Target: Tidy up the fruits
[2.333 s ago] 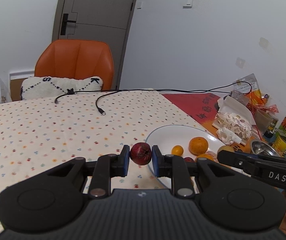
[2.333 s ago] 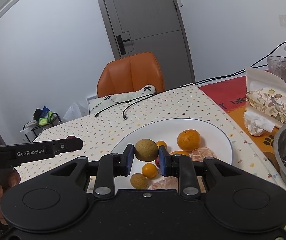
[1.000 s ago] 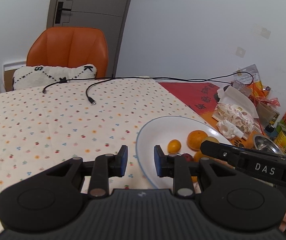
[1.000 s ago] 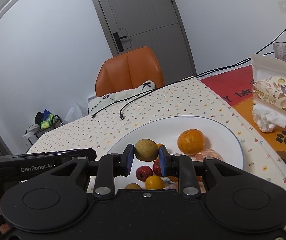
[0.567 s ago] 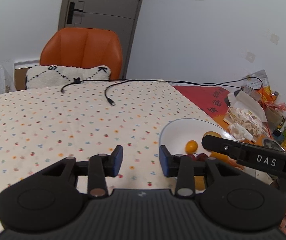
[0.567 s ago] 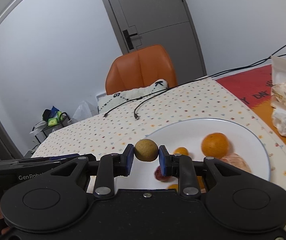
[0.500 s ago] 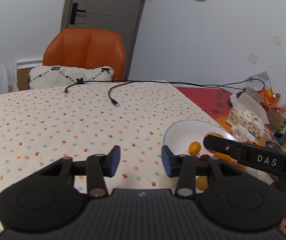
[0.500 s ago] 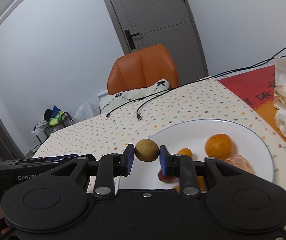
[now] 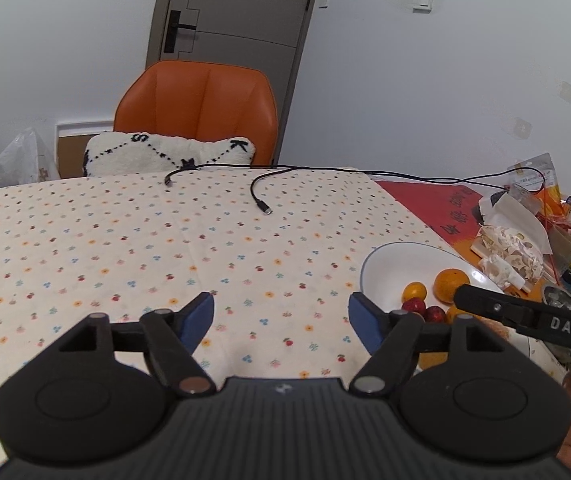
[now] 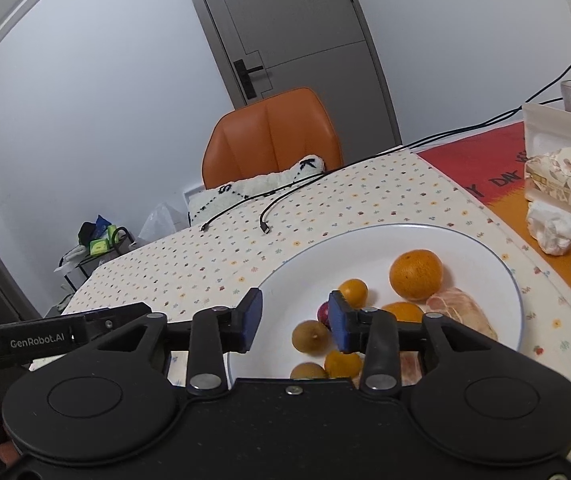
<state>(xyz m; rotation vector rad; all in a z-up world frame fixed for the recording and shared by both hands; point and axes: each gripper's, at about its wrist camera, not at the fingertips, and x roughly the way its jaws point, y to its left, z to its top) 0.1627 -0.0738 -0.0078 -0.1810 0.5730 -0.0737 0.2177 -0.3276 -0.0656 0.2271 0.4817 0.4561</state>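
A white plate (image 10: 481, 292) on the dotted tablecloth holds an orange (image 10: 416, 274), a small kumquat (image 10: 352, 292), peeled citrus (image 10: 461, 314), red fruit and two brown-green round fruits, one (image 10: 310, 336) lying just below my right gripper (image 10: 296, 322). That gripper is open and empty above the plate's left part. In the left wrist view the plate (image 9: 381, 268) sits at the right with the orange (image 9: 451, 280), kumquat (image 9: 414, 291) and red fruits (image 9: 413, 305). My left gripper (image 9: 280, 322) is wide open over the bare cloth, left of the plate.
Two black cables (image 9: 261, 196) lie across the far side of the table. An orange chair (image 9: 197, 112) with a white cushion stands behind. Tissue packs (image 10: 561, 184), snack bags and a metal bowl (image 9: 557, 296) crowd the right side on a red mat.
My right gripper opened and the brown-green fruit it held now lies on the plate. My left gripper, empty since it let go of the red fruit, opened wider and shifted left.
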